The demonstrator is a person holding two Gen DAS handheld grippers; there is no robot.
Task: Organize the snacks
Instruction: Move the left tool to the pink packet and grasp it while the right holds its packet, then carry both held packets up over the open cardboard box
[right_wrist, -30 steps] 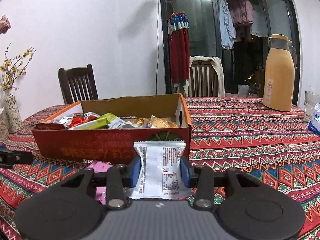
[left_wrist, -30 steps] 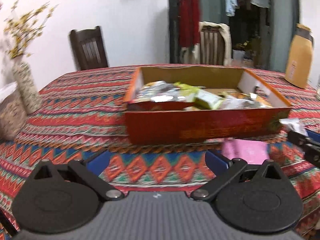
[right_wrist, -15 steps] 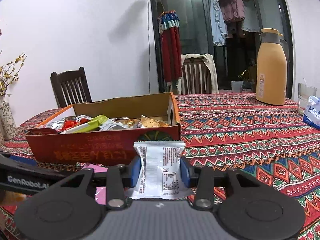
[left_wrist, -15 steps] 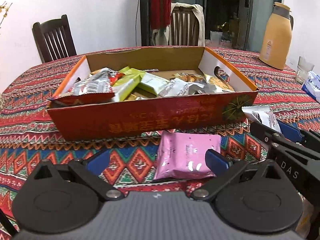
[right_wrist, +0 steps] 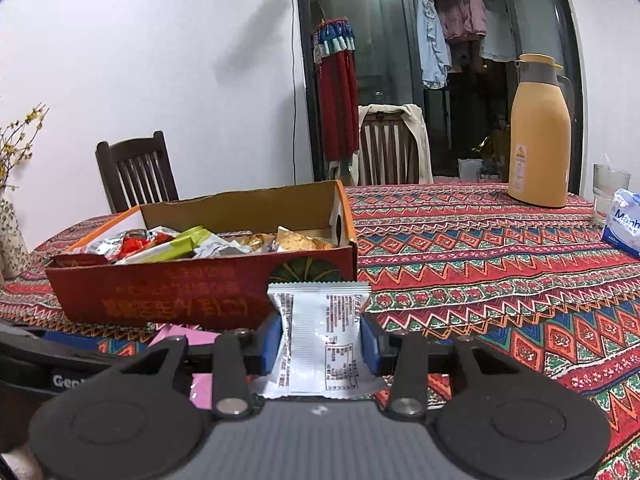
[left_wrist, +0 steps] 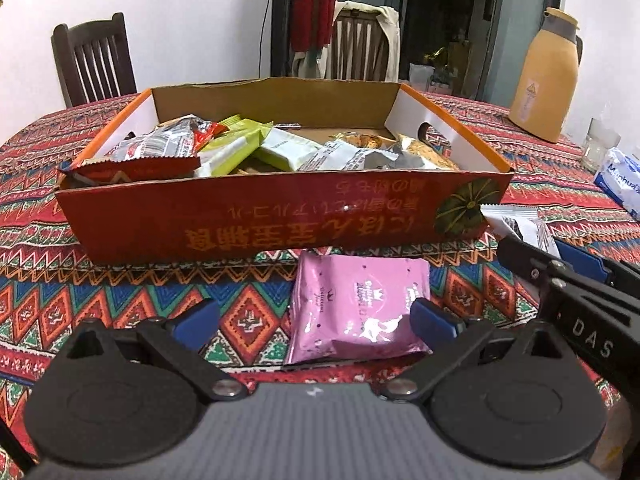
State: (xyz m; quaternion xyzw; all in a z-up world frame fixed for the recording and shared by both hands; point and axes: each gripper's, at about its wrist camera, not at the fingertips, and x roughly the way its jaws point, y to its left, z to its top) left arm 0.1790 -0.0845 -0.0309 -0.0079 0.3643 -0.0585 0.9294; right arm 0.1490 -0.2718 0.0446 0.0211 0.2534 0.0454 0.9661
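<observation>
A red cardboard box point(left_wrist: 280, 220) point(right_wrist: 180, 292) stands on the patterned tablecloth, holding several snack packets. In front of it lies a pink snack packet point(left_wrist: 356, 308) point(right_wrist: 180, 336). My left gripper point(left_wrist: 312, 320) is open, its blue pads wide apart; the pink packet lies between them, close to the right pad, not pressed. My right gripper point(right_wrist: 322, 344) is shut on a white snack packet point(right_wrist: 320, 340) point(left_wrist: 520, 224), held upright just before the box's right front corner. In the left wrist view the right gripper point(left_wrist: 560, 268) shows at the right edge.
An orange thermos jug point(right_wrist: 540, 136) point(left_wrist: 548, 76) stands at the far right of the table, with a glass point(right_wrist: 608, 188) and a tissue pack point(right_wrist: 624, 224) beside it. Two chairs point(right_wrist: 136, 172) stand behind the table. A patterned vase point(right_wrist: 12, 232) is at the left.
The left gripper swung right and tilted down, bringing the pink packet between its open pads. The right gripper kept still, holding the white packet.
</observation>
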